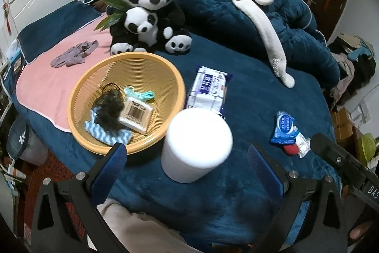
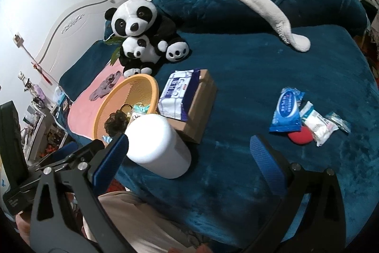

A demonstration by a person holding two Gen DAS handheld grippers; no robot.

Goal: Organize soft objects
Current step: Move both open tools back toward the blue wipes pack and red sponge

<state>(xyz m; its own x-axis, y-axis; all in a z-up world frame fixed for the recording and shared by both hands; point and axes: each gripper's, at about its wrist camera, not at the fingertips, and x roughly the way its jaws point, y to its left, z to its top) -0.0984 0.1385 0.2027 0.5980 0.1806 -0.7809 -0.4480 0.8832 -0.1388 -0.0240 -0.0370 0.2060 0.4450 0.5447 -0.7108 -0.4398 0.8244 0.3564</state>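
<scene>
Two grippers hover low over a blue bed (image 1: 248, 96), fingers spread wide and empty: the left gripper (image 1: 187, 158) frames an upright white cylinder (image 1: 196, 145), the right gripper (image 2: 189, 148) just right of it. Left sits a yellow basket (image 1: 163, 77) holding a dark scrunchie (image 1: 110, 108); far behind, a plush panda (image 1: 149, 13).

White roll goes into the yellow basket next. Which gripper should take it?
Left, probably. The left gripper is open with the white roll framed between its fingers, and the yellow basket lies just beyond. The right gripper, also open, has the roll by its left finger.
</scene>
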